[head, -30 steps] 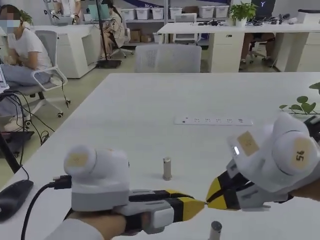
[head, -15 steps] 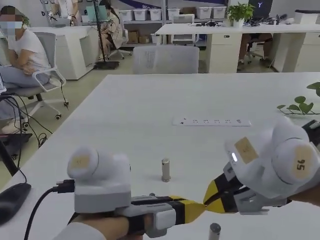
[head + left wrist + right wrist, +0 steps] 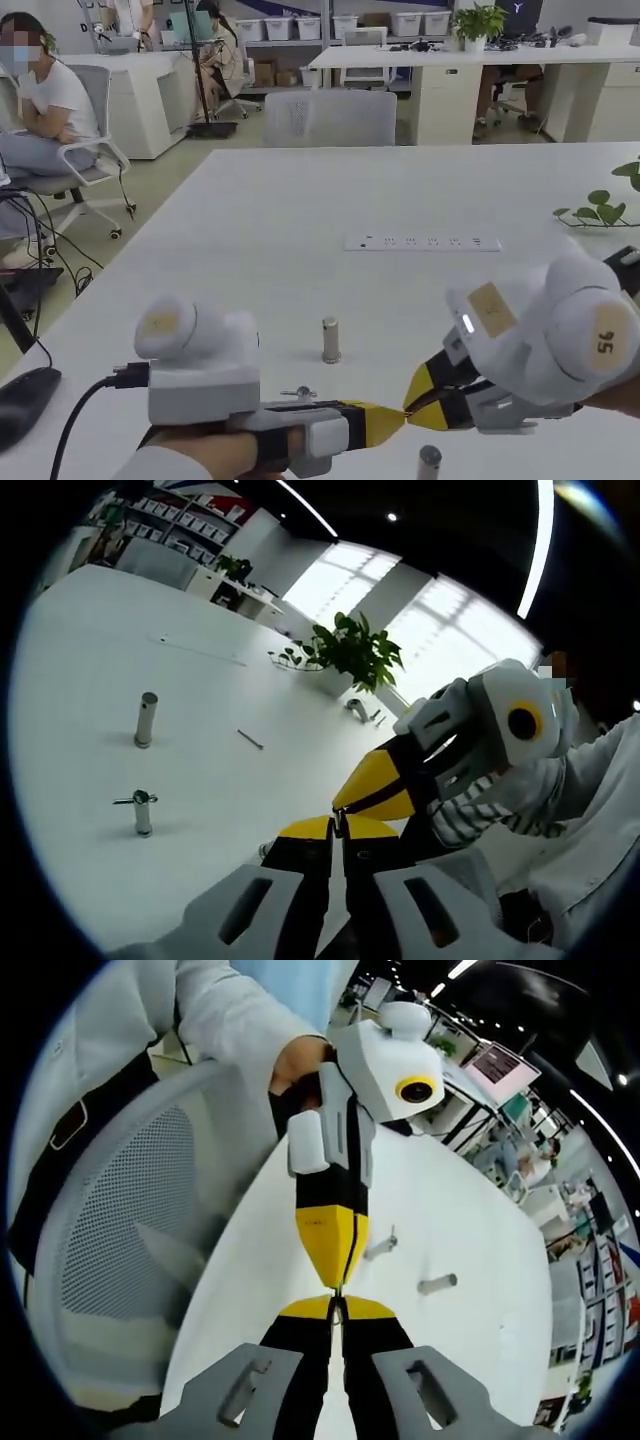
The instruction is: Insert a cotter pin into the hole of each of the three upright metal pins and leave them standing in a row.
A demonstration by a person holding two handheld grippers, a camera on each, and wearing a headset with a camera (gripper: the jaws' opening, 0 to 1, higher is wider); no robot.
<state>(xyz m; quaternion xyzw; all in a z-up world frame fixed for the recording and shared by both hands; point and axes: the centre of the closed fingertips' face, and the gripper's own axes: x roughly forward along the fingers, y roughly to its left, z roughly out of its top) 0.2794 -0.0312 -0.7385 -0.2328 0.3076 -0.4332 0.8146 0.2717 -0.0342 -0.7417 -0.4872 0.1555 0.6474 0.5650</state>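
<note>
Three short grey metal pins upright on the white bench (image 3: 260, 230), counted in the head view; placed more like a loose triangle than a straight row.

First, a plain grey cylinder pin (image 3: 332, 340) with a paler top: stands near the middle, well apart from both grippers. Second, a grey pin with a thin cotter pin across its top (image 3: 300, 393): stands just behind the left gripper's white body, lower part hidden. Third, a grey pin at the lower edge (image 3: 429, 462): cut by the frame, below the right gripper.

One loose thin metal cotter pin (image 3: 250, 739), flat on the bench, apart from the upright pins.

Two grippers, white bodies with black and yellow jaws. Left gripper (image 3: 338, 822): jaws pressed together. Right gripper (image 3: 339, 1302): jaws pressed together also. Held tip to tip above the bench, between the second and the third pin. Something thin and dark just at the meeting point, too small to tell what, or which jaws pinch it.

One white power strip (image 3: 422, 243) farther away on the bench.
</note>
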